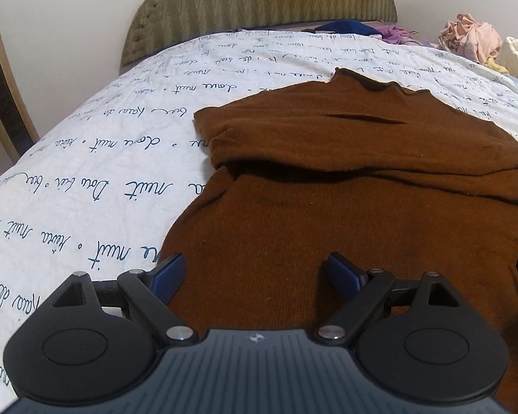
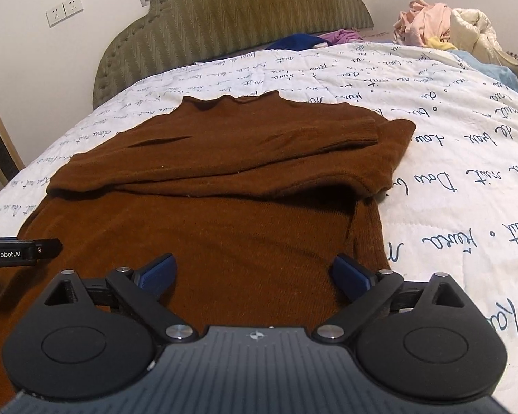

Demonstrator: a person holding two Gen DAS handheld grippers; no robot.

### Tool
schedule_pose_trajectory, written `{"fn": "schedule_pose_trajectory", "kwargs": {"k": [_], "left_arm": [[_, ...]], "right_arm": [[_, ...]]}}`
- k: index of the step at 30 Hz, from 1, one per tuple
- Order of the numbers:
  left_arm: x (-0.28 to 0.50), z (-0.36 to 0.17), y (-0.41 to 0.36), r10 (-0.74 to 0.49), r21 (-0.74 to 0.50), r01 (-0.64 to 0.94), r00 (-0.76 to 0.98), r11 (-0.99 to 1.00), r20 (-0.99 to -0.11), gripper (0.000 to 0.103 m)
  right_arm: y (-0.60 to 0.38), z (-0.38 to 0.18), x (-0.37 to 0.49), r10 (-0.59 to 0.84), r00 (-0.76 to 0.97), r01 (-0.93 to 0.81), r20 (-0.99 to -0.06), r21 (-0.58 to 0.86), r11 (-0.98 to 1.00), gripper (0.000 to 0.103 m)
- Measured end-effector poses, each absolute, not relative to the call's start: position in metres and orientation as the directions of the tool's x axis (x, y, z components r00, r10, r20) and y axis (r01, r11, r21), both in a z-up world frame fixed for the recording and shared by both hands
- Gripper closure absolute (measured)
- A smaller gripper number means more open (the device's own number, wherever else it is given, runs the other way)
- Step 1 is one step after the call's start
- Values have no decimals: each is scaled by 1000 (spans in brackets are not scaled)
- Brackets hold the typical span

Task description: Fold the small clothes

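The left gripper (image 1: pixel 255 277) hangs low over the near part of the brown sweater (image 1: pixel 345 214), its blue-padded fingers (image 1: pixel 167 276) spread wide apart with nothing between them; the left pad sits right over the sweater's edge where it meets the quilt. The right gripper (image 2: pixel 253 276) hovers beside it, fingers likewise wide apart and empty, above the same lower body of the sweater (image 2: pixel 224 227). In the right wrist view, the tip of the left gripper's body pokes in at 9 o'clock.

The sweater lies on the bed, spread over a white quilt (image 1: pixel 96 158) printed with blue handwriting. Its sleeves are folded across the chest, one cuff (image 2: pixel 366 129) ending toward 1 o'clock, and the collar (image 2: pixel 231 98) points to 12 o'clock, toward the olive padded headboard (image 2: pixel 231 24). Beyond, at about 1 o'clock, a heap of pink and cream clothes (image 2: pixel 438 20) sits at the far corner of the bed, with a blue garment (image 2: pixel 297 41) and a purple garment (image 2: pixel 342 36) near the headboard.
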State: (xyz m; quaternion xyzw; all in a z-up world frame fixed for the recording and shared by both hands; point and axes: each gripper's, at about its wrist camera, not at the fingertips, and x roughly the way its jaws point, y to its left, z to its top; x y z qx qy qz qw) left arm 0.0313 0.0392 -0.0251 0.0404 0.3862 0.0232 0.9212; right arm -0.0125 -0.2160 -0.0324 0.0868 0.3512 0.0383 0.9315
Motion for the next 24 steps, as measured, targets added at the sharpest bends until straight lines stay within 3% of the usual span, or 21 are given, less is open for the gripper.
{"fn": "schedule_pose_trajectory", "kwargs": {"k": [6, 24], "left_arm": [[24, -32, 36, 98, 115, -26, 731, 993, -676, 8], [16, -41, 35, 108, 109, -50, 765, 993, -635, 2]], "right_arm": [[-198, -39, -17, 71, 758, -29, -648, 76, 997, 0], [-198, -41, -18, 72, 768, -30, -636, 78, 997, 0]]}}
